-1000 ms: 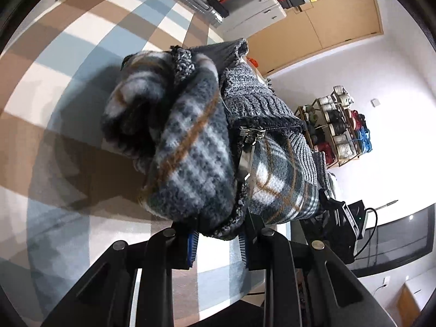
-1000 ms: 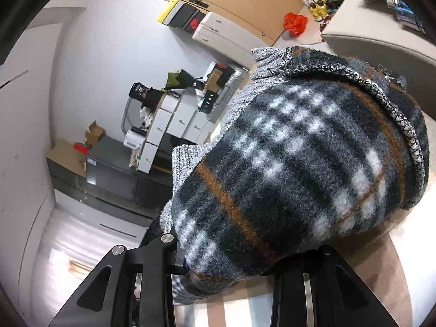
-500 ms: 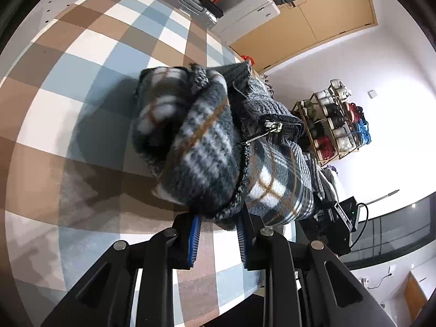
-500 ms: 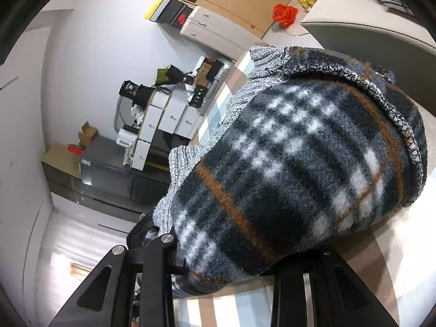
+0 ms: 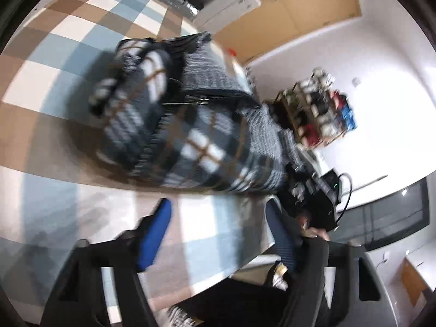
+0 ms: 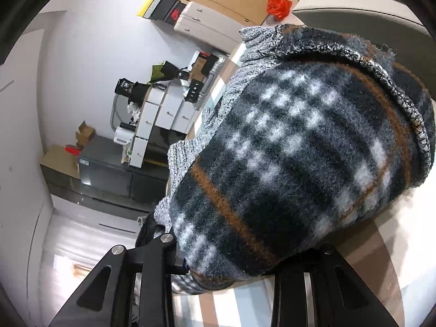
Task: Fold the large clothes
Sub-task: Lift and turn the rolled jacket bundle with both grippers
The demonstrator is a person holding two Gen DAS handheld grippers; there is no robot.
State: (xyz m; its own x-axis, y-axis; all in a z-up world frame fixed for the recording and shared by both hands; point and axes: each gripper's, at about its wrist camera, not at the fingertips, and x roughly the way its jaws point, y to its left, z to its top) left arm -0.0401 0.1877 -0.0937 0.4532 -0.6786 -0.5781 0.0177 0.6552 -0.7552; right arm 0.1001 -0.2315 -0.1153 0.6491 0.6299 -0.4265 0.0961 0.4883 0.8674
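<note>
The left claw point(image 5: 218, 234) is opening wide, having just let go of the plaid jacket point(image 5: 196, 136) near the table point(image 5: 54, 62) edge; the right claw point(image 6: 229, 267) is still gripping its fold.

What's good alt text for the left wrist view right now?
A folded plaid fleece garment lies on a checked cloth, just beyond the left gripper, whose blue-padded jaws are opening with nothing between them. The picture is motion-blurred; white walls, a wooden door and a cluttered shelf sit behind.
</note>
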